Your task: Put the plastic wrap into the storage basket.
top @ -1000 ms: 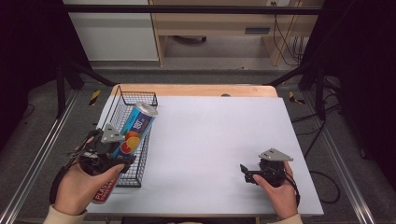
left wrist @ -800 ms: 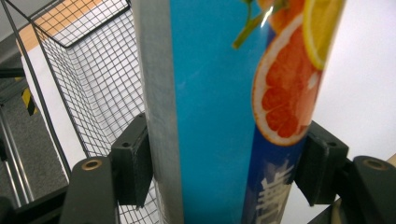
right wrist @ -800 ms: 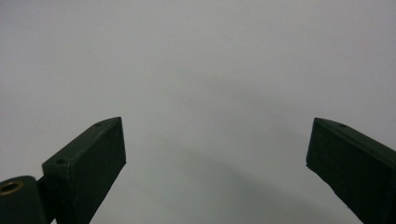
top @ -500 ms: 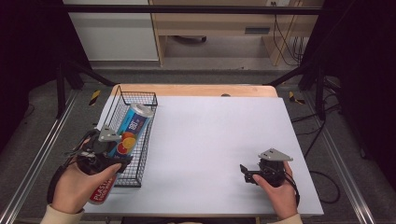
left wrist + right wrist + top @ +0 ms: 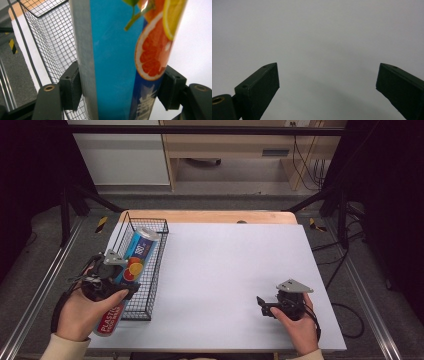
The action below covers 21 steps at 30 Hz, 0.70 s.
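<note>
High view: your left claw (image 5: 116,282) is clamped mid-length on the plastic wrap box (image 5: 127,272), which slants over the wire basket (image 5: 150,270) at the tabletop's (image 5: 230,265) left edge, far end inside, near end sticking out past the front rim. A middle grip likely keeps it balanced while it goes in. Your hand hides the contact; the label is cut off.

Left claw view: both pads (image 5: 71,86) press the box's sides, mesh behind. The box ends are out of frame.

Right claw view: your right claw (image 5: 327,82) stands apart over bare tabletop, holding nothing, probably just parked.
</note>
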{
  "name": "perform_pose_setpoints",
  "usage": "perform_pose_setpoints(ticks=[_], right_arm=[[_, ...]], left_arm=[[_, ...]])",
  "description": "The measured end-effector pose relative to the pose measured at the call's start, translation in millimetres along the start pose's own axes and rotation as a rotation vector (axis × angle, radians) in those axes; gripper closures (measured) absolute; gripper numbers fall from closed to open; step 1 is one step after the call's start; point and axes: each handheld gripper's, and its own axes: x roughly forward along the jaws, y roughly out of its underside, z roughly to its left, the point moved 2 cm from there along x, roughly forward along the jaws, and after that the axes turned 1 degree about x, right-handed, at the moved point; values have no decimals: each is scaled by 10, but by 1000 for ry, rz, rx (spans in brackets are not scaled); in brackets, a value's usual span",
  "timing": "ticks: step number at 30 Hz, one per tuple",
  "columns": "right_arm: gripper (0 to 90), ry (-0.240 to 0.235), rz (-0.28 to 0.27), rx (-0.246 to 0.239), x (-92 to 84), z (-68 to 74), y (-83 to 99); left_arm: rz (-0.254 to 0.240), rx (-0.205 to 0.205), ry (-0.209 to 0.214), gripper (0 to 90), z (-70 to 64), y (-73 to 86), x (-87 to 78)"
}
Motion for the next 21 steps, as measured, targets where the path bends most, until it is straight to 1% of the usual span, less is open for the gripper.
perform_pose_setpoints(ticks=[5,12,14,16,19,21], right_arm=[[51,-3,0,-3,1,1,-1],[51,-4,0,-14,5,4,-2],[51,-3,1,-8,3,6,-3],[51,-6,1,-9,2,6,-2],[52,-9,-1,-12,2,13,-7],[52,-10,-1,-14,2,15,-10]], left_arm=[[8,-12,3,319,40,-21,53],[11,-50,3,319,116,-26,119],[26,-53,6,319,131,-26,152],[30,-57,4,319,144,-26,184],[34,-79,6,319,166,-42,254],[52,-77,10,319,175,-60,296]])
